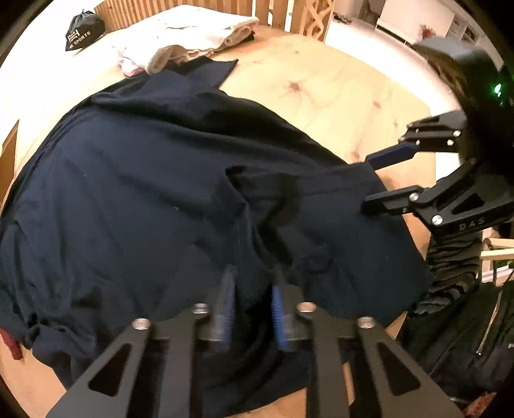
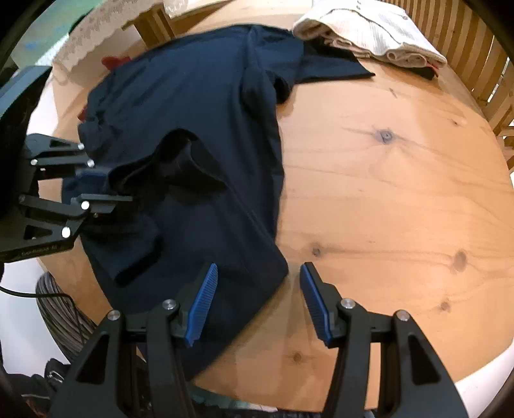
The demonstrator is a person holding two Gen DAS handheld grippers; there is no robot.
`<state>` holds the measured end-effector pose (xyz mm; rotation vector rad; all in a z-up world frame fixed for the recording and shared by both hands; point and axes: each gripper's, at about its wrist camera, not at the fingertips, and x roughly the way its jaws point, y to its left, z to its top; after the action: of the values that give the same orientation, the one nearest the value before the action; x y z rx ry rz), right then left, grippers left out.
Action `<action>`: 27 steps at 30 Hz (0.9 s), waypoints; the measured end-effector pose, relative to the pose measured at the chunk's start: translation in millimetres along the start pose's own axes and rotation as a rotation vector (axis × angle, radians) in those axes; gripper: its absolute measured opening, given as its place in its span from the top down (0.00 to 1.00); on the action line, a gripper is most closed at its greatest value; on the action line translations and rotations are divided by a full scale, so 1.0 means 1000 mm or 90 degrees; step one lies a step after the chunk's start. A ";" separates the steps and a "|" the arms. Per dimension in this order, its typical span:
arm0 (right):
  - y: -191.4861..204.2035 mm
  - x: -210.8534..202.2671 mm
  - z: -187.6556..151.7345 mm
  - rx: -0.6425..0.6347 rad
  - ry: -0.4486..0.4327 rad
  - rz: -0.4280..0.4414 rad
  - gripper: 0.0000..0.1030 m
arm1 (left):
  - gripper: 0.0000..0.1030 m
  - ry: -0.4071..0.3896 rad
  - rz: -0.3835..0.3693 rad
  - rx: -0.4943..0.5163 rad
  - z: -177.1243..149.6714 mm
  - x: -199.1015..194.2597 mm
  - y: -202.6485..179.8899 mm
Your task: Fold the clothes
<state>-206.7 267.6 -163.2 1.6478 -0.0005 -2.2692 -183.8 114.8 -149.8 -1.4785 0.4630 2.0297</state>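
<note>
The dark blue shirt [image 2: 192, 135] lies rumpled across the wooden table [image 2: 385, 193]. The left tongs [image 1: 253, 302] pinch its fabric; the right tongs [image 2: 258, 283] gape wide over its corner, bare wood beside.

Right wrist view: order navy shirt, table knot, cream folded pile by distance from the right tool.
From the right tool:
1. navy shirt, hem between its fingers
2. table knot, centre right
3. cream folded pile, far edge, top right
</note>
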 end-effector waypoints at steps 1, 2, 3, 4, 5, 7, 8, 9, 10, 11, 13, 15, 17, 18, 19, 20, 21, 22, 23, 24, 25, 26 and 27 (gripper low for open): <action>0.001 0.001 0.000 -0.005 -0.006 0.006 0.49 | 0.89 -0.006 -0.005 -0.008 -0.002 -0.004 0.004; 0.004 0.002 0.000 -0.020 -0.006 0.011 0.52 | 0.89 -0.013 -0.013 -0.016 -0.003 -0.009 0.008; 0.005 0.001 -0.001 -0.032 -0.009 0.009 0.64 | 0.89 -0.021 -0.022 -0.024 -0.005 -0.014 0.014; 0.007 0.001 -0.001 -0.041 -0.013 0.007 0.70 | 0.89 -0.029 -0.031 -0.032 -0.007 -0.020 0.019; 0.006 -0.002 0.000 -0.044 -0.019 0.007 0.81 | 0.89 -0.036 -0.048 -0.026 -0.007 -0.025 0.025; 0.000 -0.006 0.000 -0.044 -0.028 0.024 0.88 | 0.92 -0.049 -0.097 0.013 -0.004 -0.035 0.037; -0.002 -0.010 0.001 -0.042 -0.030 0.037 0.90 | 0.92 -0.057 -0.112 0.018 -0.004 -0.041 0.042; -0.004 -0.013 0.002 -0.041 -0.033 0.043 0.92 | 0.92 -0.067 -0.118 0.009 -0.005 -0.049 0.045; -0.004 -0.016 0.002 -0.042 -0.035 0.042 0.92 | 0.92 -0.075 -0.126 0.001 -0.006 -0.053 0.047; -0.005 -0.020 0.002 -0.045 -0.038 0.040 0.92 | 0.92 -0.082 -0.134 -0.004 -0.007 -0.055 0.048; 0.004 -0.033 0.004 -0.064 -0.050 0.034 0.92 | 0.92 -0.098 -0.147 -0.012 -0.013 -0.066 0.052; 0.013 -0.043 0.004 -0.083 -0.067 0.027 0.92 | 0.92 -0.113 -0.151 -0.016 -0.021 -0.078 0.055; 0.020 -0.058 0.008 -0.096 -0.078 0.025 0.92 | 0.92 -0.128 -0.161 -0.025 -0.035 -0.095 0.056; 0.025 -0.065 0.007 -0.101 -0.081 0.028 0.92 | 0.92 -0.135 -0.166 -0.030 -0.041 -0.103 0.056; 0.032 -0.073 0.003 -0.112 -0.086 0.030 0.92 | 0.92 -0.140 -0.172 -0.030 -0.048 -0.110 0.055; 0.039 -0.081 0.000 -0.124 -0.089 0.032 0.93 | 0.92 -0.142 -0.175 -0.025 -0.056 -0.118 0.052; 0.048 -0.088 -0.005 -0.139 -0.090 0.035 0.93 | 0.92 -0.144 -0.175 -0.019 -0.066 -0.126 0.049; 0.058 -0.095 -0.011 -0.154 -0.094 0.038 0.93 | 0.92 -0.145 -0.174 -0.013 -0.076 -0.135 0.046; 0.069 -0.103 -0.020 -0.172 -0.094 0.040 0.93 | 0.92 -0.146 -0.174 -0.007 -0.086 -0.143 0.043; 0.079 -0.109 -0.026 -0.188 -0.089 0.042 0.93 | 0.92 -0.143 -0.179 -0.002 -0.098 -0.151 0.039; 0.088 -0.115 -0.035 -0.206 -0.079 0.048 0.93 | 0.92 -0.135 -0.189 0.000 -0.112 -0.158 0.035; 0.097 -0.120 -0.047 -0.224 -0.062 0.060 0.93 | 0.92 -0.127 -0.199 0.002 -0.126 -0.165 0.031; 0.105 -0.125 -0.061 -0.241 -0.035 0.081 0.92 | 0.88 -0.118 -0.210 0.004 -0.140 -0.172 0.027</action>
<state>-88.4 213.7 -46.9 1.3498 0.2848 -2.0643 -59.3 -30.7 -34.4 -1.2532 0.1378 1.8754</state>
